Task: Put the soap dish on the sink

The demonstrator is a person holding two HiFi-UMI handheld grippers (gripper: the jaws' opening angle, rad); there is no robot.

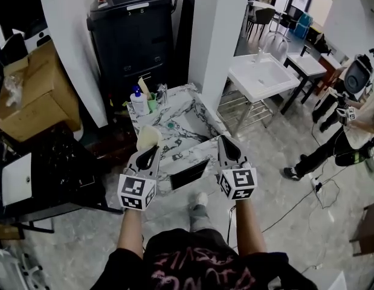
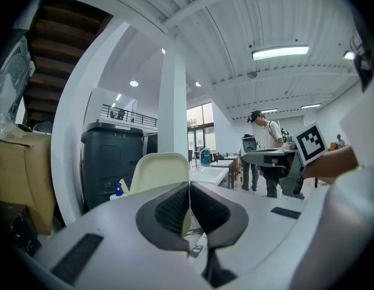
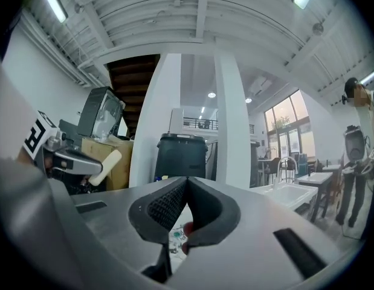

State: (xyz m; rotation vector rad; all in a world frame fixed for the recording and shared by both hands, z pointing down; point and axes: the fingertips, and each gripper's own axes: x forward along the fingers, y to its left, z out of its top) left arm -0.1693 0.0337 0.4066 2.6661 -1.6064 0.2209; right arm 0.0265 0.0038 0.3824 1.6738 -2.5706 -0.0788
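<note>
Jaws of your left gripper (image 2: pixel 189 192) are closed on the lower edge of a cream soap dish (image 2: pixel 160 173), which stands upright beyond them. Jaws of your right gripper (image 3: pixel 185 198) are pressed together with nothing between them.

From your head camera, you hold both grippers out in front of you, side by side and apart. Each marker cube faces up at you. The soap dish sits at the tip of the left gripper, over the near left corner of a marble sink (image 1: pixel 202 110). You cannot tell from these views whether the dish touches the marble. The right gripper points at the near right edge of the same sink.

The basin is sunk into the middle of the marble top, with a green drain at its bottom. At the far left corner of the top stands a bottle (image 1: pixel 138 103) with a blue cap, among other small items.

Behind that corner is a tall black bin (image 1: pixel 138 38). A cardboard box (image 1: pixel 31 95) sits well to the left. A white pillar (image 1: pixel 217 29) rises beyond the far right edge. Past it, a white sink (image 1: pixel 262 77) stands on a metal frame. Far to the right, a person (image 1: pixel 350 135) stands on the tiled floor.
</note>
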